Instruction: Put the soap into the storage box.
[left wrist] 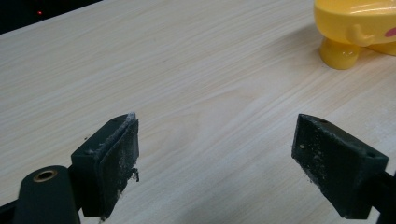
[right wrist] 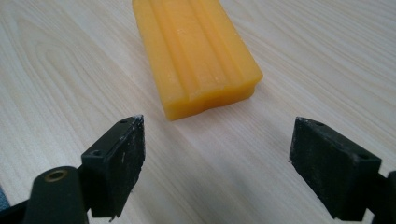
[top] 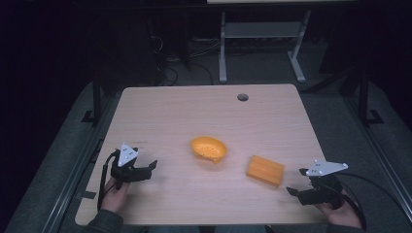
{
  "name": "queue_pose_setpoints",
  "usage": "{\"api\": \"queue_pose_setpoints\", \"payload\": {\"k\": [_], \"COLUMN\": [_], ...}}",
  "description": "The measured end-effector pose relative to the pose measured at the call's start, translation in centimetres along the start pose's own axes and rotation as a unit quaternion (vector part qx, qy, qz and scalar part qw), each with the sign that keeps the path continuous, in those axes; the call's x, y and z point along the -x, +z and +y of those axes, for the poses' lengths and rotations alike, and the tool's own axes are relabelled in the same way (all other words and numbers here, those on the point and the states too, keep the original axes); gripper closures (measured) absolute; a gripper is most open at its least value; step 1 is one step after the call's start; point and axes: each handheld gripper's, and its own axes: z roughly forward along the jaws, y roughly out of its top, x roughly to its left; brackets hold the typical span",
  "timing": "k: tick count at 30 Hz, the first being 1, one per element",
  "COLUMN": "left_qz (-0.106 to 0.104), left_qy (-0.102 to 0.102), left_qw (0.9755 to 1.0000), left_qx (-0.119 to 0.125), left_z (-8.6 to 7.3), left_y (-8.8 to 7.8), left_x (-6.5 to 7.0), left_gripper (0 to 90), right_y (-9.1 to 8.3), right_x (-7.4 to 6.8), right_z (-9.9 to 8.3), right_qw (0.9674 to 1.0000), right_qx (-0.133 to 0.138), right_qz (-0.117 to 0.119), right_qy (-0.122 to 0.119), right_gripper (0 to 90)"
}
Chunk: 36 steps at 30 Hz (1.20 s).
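A: High view first. Left tool (top: 148, 168) near the front-left edge of the bench (top: 160, 111), jaws spread, holding nothing. Right tool (top: 297, 182) at front-right, also spread and empty. Orange block (top: 265, 170) lies flat just ahead of the right tool; yellow dish (top: 209, 149) sits mid-bench, between the two tools.

B: Risk there?

A: Block lies slanted to the right tool's line. If it closes as aimed, I'd guess the jaws catch a corner and the block spins away.

B: Left gripper view?

A: Pads wide apart over bare wood. The dish (left wrist: 357, 28) is up in the far right corner, well apart, standing on stubby feet. Looks light and rounded, so a one-sided nudge would probably slide or tip it.

B: Right gripper view?

A: Jaws released, the block (right wrist: 196, 51) near, its short end facing the gap but not yet between the pads. It has a glossy, ridged top. Likely slick; a shallow pinch on that end could let it squirt out, or a low jaw could shove it forward.
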Motion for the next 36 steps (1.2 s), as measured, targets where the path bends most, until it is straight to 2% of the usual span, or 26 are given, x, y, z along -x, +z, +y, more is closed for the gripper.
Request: {"api": "queue_pose_setpoints", "payload": {"k": [8,14,22,27,36], "left_qz": [0.005,0.005,0.008,0.01,0.01], "left_qy": [0.0,0.001,-0.002,-0.001,-0.009], "left_qw": [1.0,1.0,1.0,0.9999,0.9999], "left_qx": [0.001,0.0,-0.004,-0.004,-0.001], "left_z": [0.0,0.0,0.0,0.0,0.0], "left_y": [0.0,-0.1,0.0,0.0,-0.1], "left_x": [-0.2,-0.1,-0.2,-0.3,-0.5], "left_gripper": [14.1,14.1,14.1,14.1,14.1], "right_y": [-0.7,-0.6,-0.4,-0.4,0.5], "right_x": [-0.1,0.0,0.0,0.0,-0.4], "right_z": [0.1,0.6,1.7,2.6,4.9], "right_qw": [1.0,1.0,0.9995,0.9992,0.997], "right_qx": [-0.004,-0.006,-0.025,-0.027,-0.047], "right_qz": [-0.001,0.007,0.01,0.014,0.023], "right_qy": [0.002,0.001,-0.019,-0.028,-0.056], "right_gripper": [16.1,15.4,15.4,15.4,15.4]}}
